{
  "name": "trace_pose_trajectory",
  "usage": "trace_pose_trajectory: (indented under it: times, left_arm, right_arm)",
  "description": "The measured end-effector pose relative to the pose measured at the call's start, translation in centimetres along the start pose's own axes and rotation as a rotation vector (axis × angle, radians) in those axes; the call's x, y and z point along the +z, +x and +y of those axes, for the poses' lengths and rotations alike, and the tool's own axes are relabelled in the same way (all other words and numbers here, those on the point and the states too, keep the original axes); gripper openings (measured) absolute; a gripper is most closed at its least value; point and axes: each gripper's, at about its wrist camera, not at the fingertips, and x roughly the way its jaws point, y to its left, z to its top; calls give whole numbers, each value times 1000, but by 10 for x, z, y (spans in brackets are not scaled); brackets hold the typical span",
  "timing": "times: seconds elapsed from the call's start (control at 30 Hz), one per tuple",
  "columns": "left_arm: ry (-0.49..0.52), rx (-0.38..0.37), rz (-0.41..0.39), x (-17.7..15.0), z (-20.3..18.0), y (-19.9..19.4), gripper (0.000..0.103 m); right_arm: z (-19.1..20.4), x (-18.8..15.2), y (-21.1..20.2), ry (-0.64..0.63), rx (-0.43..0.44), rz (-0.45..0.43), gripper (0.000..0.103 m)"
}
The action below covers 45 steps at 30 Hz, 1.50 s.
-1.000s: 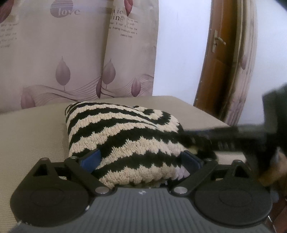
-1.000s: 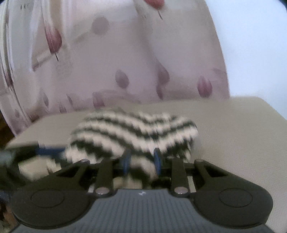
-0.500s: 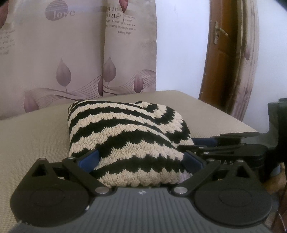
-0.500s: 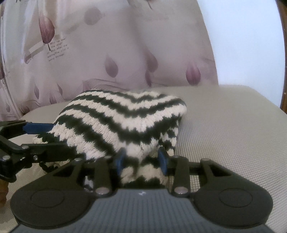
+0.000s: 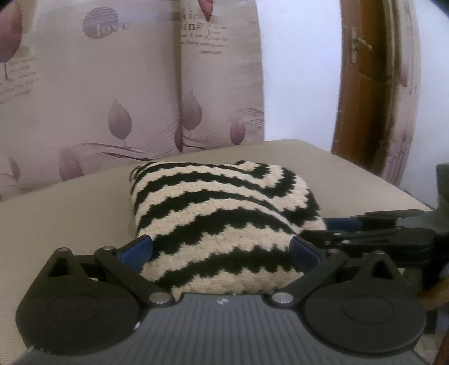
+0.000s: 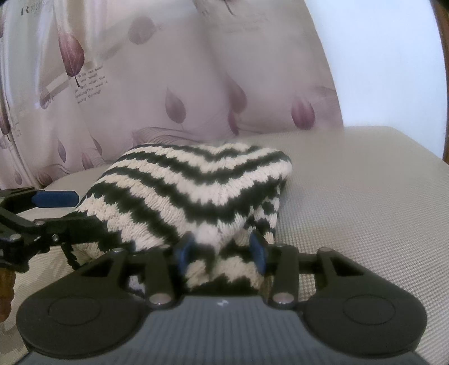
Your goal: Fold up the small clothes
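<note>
both of our grippers are letting go: left gripper (image 5: 221, 250) spread wide, right gripper (image 6: 221, 250) jaws opening around the striped knit (image 5: 224, 213), now a folded bundle mid-cushion (image 6: 364, 196).

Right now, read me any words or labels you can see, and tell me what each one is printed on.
"love": in a round mauve patch on the curtain, left wrist view.
"Who has seen the wind?": small lines beside a leaf on the curtain, right wrist view; the rest is too blurred.
A large "R" at the top left of that view, with unreadable small print.
Other curtain print is too blurred to read.
The sweater and grippers carry no words.
</note>
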Motion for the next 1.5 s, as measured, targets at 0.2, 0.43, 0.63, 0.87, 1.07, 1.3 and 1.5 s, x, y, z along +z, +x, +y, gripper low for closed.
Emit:
trace_pose_trajectory:
  times: [0.2, 0.43, 0.63, 0.87, 1.07, 1.3, 1.5]
  left_arm:
    - [15, 51, 3, 4, 4, 0, 103]
    - [36, 71, 5, 4, 4, 1, 103]
    - [46, 79, 7, 4, 3, 3, 103]
    - [54, 86, 11, 5, 2, 5, 103]
    - [62, 90, 13, 5, 3, 6, 103]
    - [68, 94, 15, 5, 2, 8, 103]
    - [74, 96, 17, 6, 1, 10, 103]
  right_arm:
    - [0, 0, 0, 0, 0, 0, 44]
    - [0, 0, 0, 0, 0, 0, 45]
    - [0, 0, 0, 0, 1, 1, 46]
    - [0, 0, -1, 0, 2, 0, 47]
    - [0, 0, -1, 1, 3, 0, 48]
    - [-1, 0, -1, 1, 2, 0, 48]
    - [-2, -1, -1, 1, 2, 0, 49]
